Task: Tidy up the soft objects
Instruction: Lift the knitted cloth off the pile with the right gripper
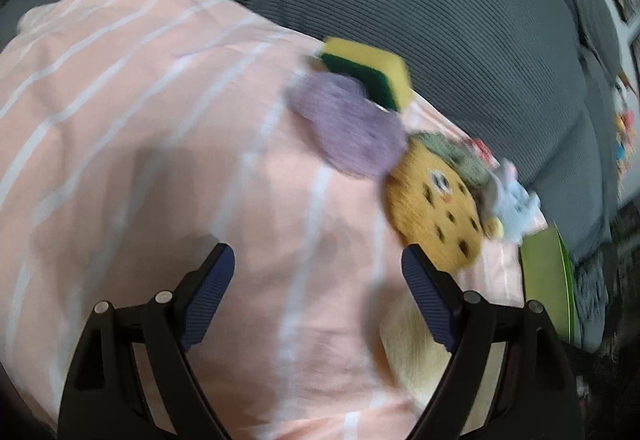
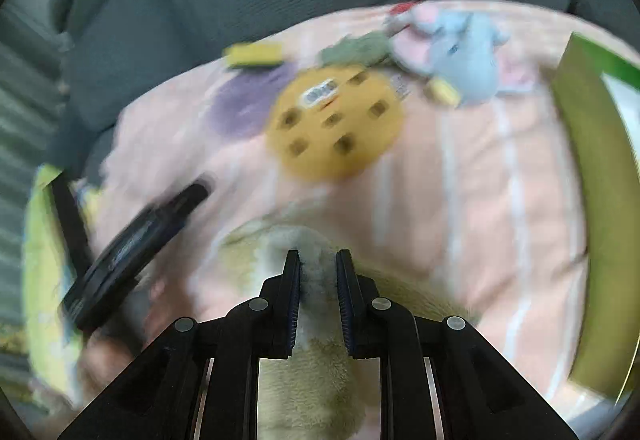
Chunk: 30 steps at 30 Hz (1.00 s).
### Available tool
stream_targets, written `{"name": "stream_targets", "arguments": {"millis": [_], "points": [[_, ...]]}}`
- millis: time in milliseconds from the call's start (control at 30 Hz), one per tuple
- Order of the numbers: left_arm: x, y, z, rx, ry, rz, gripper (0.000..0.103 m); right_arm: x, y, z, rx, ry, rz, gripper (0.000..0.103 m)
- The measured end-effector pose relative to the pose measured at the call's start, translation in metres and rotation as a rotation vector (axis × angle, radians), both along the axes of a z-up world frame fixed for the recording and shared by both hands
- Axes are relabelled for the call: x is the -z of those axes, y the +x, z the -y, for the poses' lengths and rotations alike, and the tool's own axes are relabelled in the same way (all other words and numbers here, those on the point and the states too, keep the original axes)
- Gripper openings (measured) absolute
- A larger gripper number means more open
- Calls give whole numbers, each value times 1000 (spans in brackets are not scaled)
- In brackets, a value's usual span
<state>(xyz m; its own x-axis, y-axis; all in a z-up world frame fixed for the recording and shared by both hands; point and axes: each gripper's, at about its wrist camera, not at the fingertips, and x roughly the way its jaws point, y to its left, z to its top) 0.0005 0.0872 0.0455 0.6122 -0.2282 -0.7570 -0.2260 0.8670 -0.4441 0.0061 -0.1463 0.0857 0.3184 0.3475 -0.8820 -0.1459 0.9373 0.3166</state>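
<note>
Right wrist: right gripper point(image 2: 318, 264) pinching cream plush point(image 2: 316, 380) over striped sheet point(image 2: 480, 199), left gripper point(image 1: 318, 272) wide open, empty (cookie point(image 2: 336, 123), mouse point(image 2: 464, 55), sponge point(image 2: 254, 53) still loose); early stage.

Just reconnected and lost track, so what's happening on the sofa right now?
The right hand-held gripper is shut on a cream plush. The left hand-held gripper hangs open and empty over the pink sheet. A sponge, purple pad, cookie toy and blue mouse lie on the sheet.
</note>
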Motion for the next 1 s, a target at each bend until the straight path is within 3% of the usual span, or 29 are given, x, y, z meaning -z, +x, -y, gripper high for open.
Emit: {"name": "stream_targets", "arguments": {"millis": [200, 333, 400, 467, 567, 600, 767, 933, 1000], "points": [[4, 7, 32, 243, -113, -1, 85, 27, 37, 0, 22, 23, -8, 19], [6, 6, 58, 382, -130, -4, 85, 42, 41, 9, 72, 72, -27, 19], [8, 6, 68, 430, -150, -14, 85, 44, 39, 13, 77, 113, -47, 25], [13, 7, 79, 457, -154, -33, 85, 40, 38, 16, 75, 114, -42, 34], [14, 7, 91, 472, -122, -22, 85, 26, 30, 21, 103, 72, 3, 70], [13, 7, 94, 487, -112, -18, 84, 19, 24, 23, 113, 66, 28, 75], [14, 7, 99, 501, -98, -12, 81, 0, 5, 37, 161, 30, 30, 76], [17, 6, 101, 520, -136, -15, 62, 19, -9, 48, 188, 82, -78, 76], [18, 4, 107, 539, -140, -21, 59, 32, -10, 51, 210, 100, -113, 76]]}}
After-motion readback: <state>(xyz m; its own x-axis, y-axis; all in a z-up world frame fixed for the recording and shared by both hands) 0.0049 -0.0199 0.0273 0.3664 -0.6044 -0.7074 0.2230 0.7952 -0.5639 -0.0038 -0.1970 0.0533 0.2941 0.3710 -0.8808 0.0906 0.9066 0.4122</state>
